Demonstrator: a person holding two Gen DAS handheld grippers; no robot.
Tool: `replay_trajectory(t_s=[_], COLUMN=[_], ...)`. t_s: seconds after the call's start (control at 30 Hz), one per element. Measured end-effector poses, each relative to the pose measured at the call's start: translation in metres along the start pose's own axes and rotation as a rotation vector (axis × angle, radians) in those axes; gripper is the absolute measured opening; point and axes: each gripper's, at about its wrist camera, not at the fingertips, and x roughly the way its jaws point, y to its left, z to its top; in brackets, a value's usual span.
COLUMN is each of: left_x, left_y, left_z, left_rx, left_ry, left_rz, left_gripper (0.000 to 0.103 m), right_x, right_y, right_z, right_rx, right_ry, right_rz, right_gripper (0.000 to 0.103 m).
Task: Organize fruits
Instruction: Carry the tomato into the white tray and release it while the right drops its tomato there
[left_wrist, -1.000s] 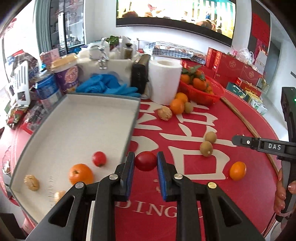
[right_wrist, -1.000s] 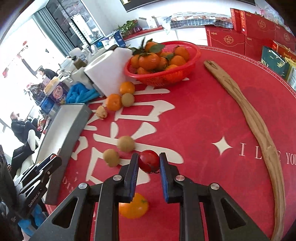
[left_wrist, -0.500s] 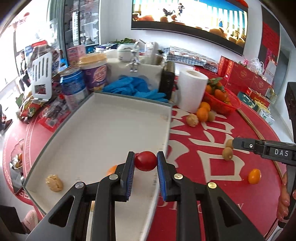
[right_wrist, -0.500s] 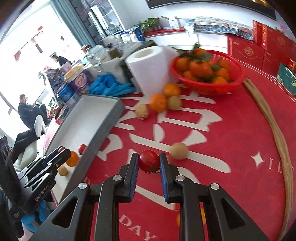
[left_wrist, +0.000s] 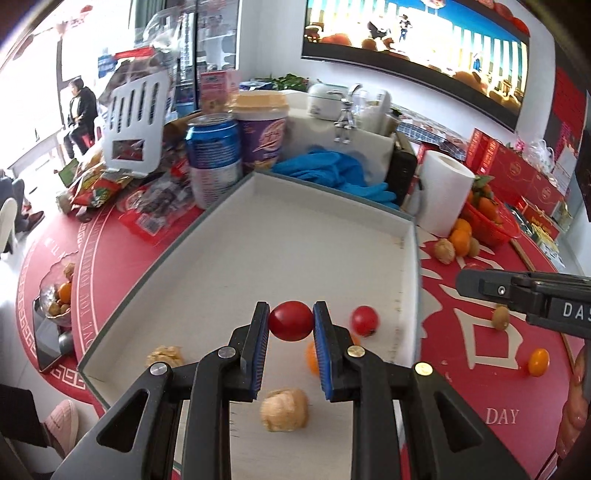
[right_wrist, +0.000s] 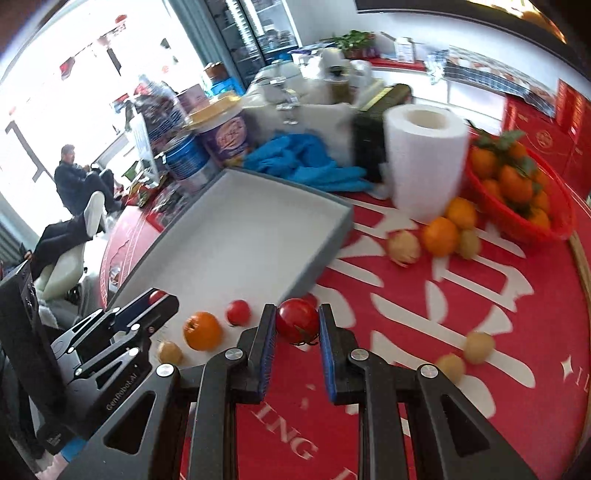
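My left gripper (left_wrist: 290, 320) is shut on a red tomato (left_wrist: 290, 320) and hangs over the near part of the white tray (left_wrist: 295, 229). In the tray lie another red tomato (left_wrist: 365, 320), an orange (left_wrist: 312, 356) partly hidden by a finger, and two walnuts (left_wrist: 283, 410) (left_wrist: 165, 356). My right gripper (right_wrist: 297, 325) is shut on a second red tomato (right_wrist: 297, 325), just above the red tablecloth beside the tray's grey right wall (right_wrist: 325, 254). The left gripper (right_wrist: 147, 314) shows at lower left in the right wrist view.
Loose on the cloth are kiwis (right_wrist: 478, 347), a walnut (right_wrist: 404, 246), oranges (right_wrist: 440, 236) and a small orange (left_wrist: 538, 362). A red basket of tangerines (right_wrist: 517, 192), a paper roll (right_wrist: 424, 158), blue gloves (left_wrist: 332, 170), a can (left_wrist: 214, 158) and a cup (left_wrist: 262, 136) crowd the tray's far side.
Both grippers swung left with their tomatoes. The left one went from above the cloth to over the tray. The right one came from mid-cloth up to the tray's right wall.
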Motion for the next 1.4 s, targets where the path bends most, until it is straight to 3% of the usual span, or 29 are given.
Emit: replay_trajectory(t_s=[0.47, 0.97, 1.4], left_x=[0.011, 0.025, 0.023], left_y=[0.019, 0.017, 0.010], left_z=[-0.004, -0.022, -0.026], left_rx=[-0.024, -0.007, 0.013], left_ry=[0.020, 0.074, 0.068], left_rz=[0.019, 0.016, 0.009], left_gripper=[0.026, 0.026, 0.026], right_x=[0.034, 0.059, 0.070], right_y=[0.046, 0.052, 0.054], right_z=[0.014, 0.015, 0.010], right_rx=[-0.072, -0.072, -0.083], right_ry=[0.041, 0.085, 0.117], right_rz=[0.010, 0.004, -0.002], right_gripper=[0.023, 0.023, 0.023])
